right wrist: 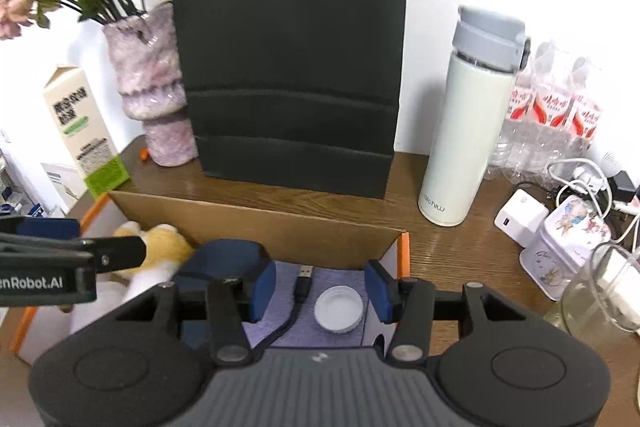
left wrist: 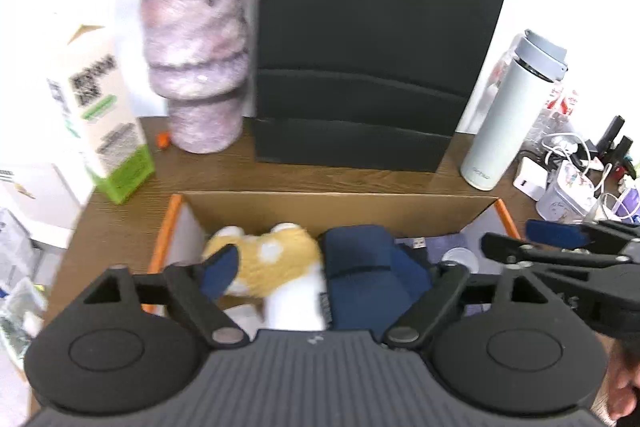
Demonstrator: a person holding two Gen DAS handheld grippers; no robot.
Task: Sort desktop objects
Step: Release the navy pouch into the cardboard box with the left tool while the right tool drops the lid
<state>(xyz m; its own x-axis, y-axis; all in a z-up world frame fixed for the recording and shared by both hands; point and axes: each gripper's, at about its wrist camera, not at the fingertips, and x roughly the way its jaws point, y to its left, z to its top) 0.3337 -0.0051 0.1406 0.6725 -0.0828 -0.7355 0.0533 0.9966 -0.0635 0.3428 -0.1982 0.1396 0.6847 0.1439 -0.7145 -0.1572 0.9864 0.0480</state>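
Note:
An orange-edged cardboard box [left wrist: 332, 203] sits on the wooden desk. Inside lie a yellow-and-white plush toy [left wrist: 280, 259], a navy pouch [left wrist: 360, 259], a white cap [right wrist: 339, 309] and a black USB cable [right wrist: 302, 287] on purple cloth. My left gripper [left wrist: 336, 267] is wide open over the plush and the pouch, its pads clear of both. My right gripper [right wrist: 320, 291] is open above the cable and cap, touching neither. Its fingers [left wrist: 556, 233] reach into the left wrist view from the right.
Behind the box stand a black paper bag [left wrist: 372, 47], a purple vase of flowers [left wrist: 196, 67], a white-and-green carton [left wrist: 100, 107] and a pale thermos [right wrist: 468, 131]. On the right are water bottles [right wrist: 552, 115], a white charger [right wrist: 520, 217], a tin [right wrist: 568, 243], cables and a glass jar [right wrist: 600, 291].

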